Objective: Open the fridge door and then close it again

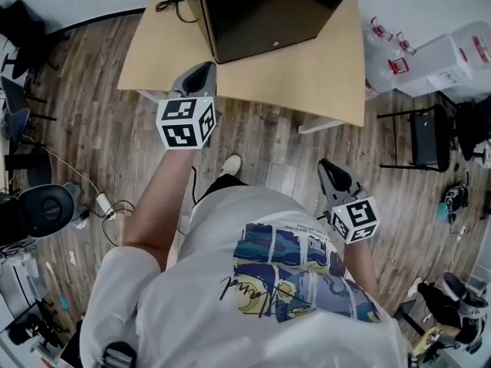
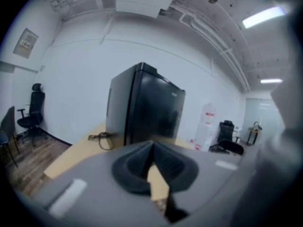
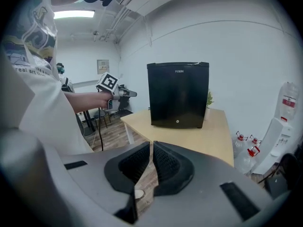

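In the head view we see the black fridge (image 1: 268, 14) at top centre on the table (image 1: 322, 75). The left gripper (image 1: 198, 79) is at the table's near edge and the right gripper (image 1: 334, 176) is lower right, well apart from it. In the left gripper view the jaws are pressed together and empty, with the fridge at centre beyond them. In the right gripper view the jaws close to a slit, also empty, and the fridge's top lettering is too small to read.
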Demonstrator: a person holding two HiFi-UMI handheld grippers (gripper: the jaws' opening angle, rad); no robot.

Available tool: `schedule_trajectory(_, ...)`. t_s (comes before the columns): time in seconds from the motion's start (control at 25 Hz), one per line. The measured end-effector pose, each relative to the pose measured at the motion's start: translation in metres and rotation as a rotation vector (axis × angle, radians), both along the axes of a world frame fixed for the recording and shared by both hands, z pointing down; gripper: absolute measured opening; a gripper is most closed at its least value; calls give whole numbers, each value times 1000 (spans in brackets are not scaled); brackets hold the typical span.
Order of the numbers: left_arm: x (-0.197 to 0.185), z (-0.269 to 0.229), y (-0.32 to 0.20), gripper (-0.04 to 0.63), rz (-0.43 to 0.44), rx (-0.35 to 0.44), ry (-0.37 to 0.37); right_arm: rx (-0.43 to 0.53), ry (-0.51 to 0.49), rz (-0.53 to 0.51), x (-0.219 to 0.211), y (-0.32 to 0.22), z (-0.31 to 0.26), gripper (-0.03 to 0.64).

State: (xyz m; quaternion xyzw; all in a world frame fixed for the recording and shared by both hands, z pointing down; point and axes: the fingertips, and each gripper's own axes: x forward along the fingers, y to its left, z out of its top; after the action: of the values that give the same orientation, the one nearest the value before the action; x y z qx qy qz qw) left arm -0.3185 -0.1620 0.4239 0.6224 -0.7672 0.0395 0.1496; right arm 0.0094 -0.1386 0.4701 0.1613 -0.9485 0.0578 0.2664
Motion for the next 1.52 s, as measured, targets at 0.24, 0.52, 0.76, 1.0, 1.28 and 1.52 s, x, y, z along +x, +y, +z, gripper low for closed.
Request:
schedule_trajectory(0.24, 69, 4, 44, 8, 40, -17, 39, 7, -33, -70, 26, 21, 0, 25)
schedule_trajectory(0.52, 176, 26, 99, 8, 177, -75, 83, -26, -68, -121, 66, 56, 7, 23)
schedule_trajectory(0.76, 256, 47, 141, 8, 279, -138, 101, -40, -82, -161, 93, 90, 15, 20)
schedule_trajectory(1.0, 298, 57, 154, 8, 338, -171, 112, -19, -105, -161, 113, 106, 8, 17)
schedule_trajectory(1.28, 327, 47, 155, 8, 405, -173, 6, -2, -116, -169, 124, 115, 1, 15)
schedule_trajectory(1.52, 327, 54, 162, 8, 365, -204, -43, 10, -102, -188, 132, 122, 2, 15)
